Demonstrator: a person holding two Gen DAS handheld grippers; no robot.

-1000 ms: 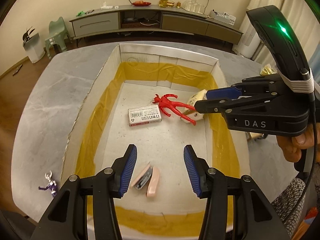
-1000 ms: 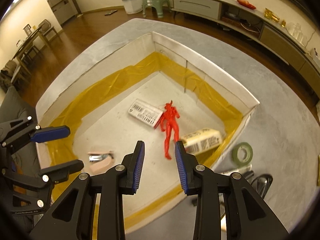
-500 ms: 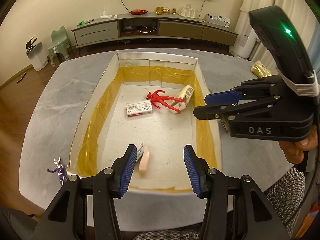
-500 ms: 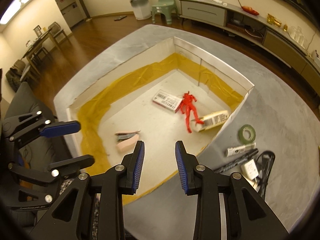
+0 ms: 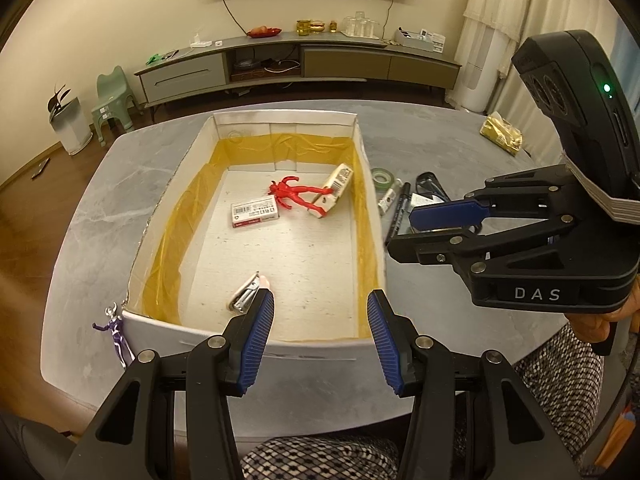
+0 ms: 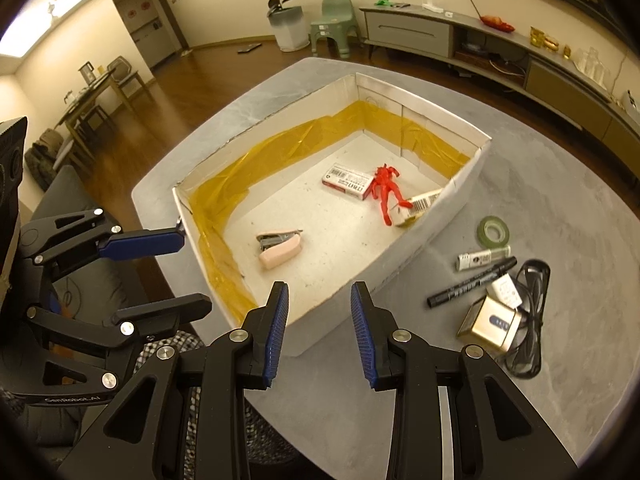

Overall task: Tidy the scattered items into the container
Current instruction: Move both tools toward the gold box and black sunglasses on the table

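We hold our left gripper (image 5: 320,336) and right gripper (image 6: 319,332) spread and empty over the near edge of the box (image 6: 420,256), which already holds a stapler (image 6: 278,249) and a red figure (image 6: 386,192). To its right lie a marker (image 6: 472,287), a tape roll (image 6: 494,231) and a charger (image 6: 490,324) with cable; the stiff, light marker looks easiest, pinched across its barrel, though it may roll.
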